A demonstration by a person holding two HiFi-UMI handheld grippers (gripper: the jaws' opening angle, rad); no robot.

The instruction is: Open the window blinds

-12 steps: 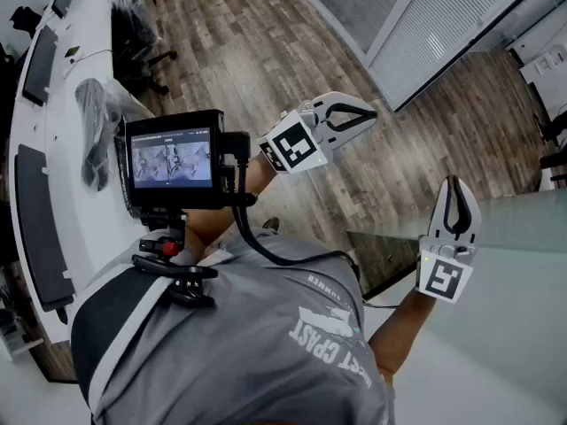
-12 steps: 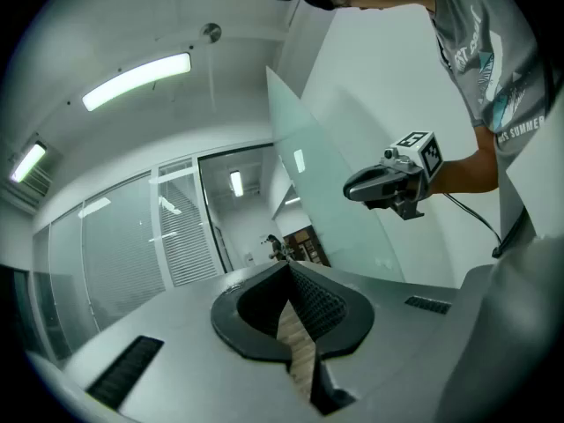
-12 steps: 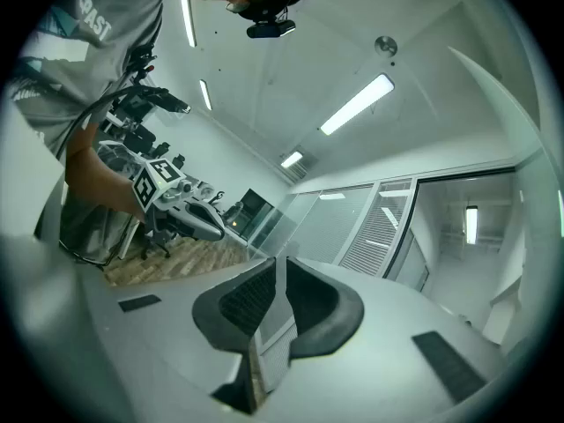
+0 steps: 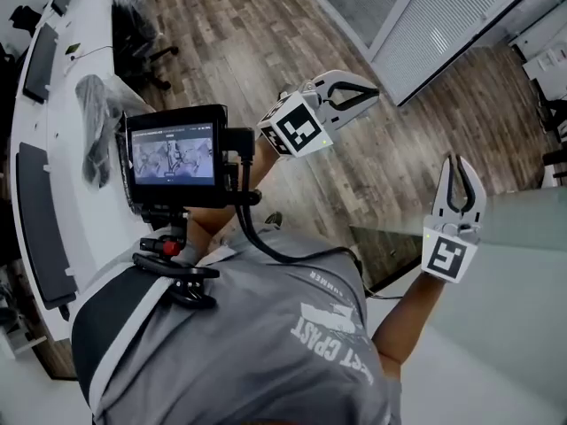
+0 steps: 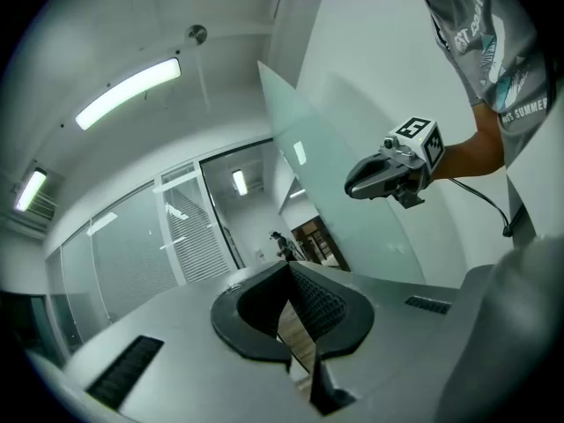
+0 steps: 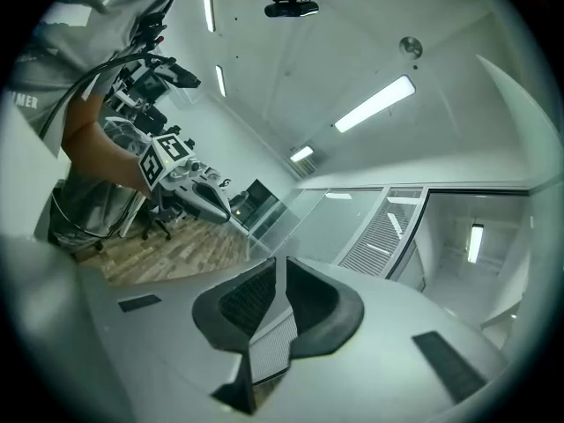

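**Both tools closed and empty, blinds well out of reach**

In the head view the left tool is raised over the wooden floor, its tips aimed toward the window blinds. The blinds hang at the top right of that view as white slats behind a pale frame. They are well apart from both tools, with open floor between. The right tool is held up near the edge of a frosted glass panel, further from the blinds than the left one.

In the left gripper view the jaws of the left tool meet at the tips with nothing between them, and the blinds show far behind. In the right gripper view the right tool also has its jaws together and empty, with the slats distant, up and to the right.
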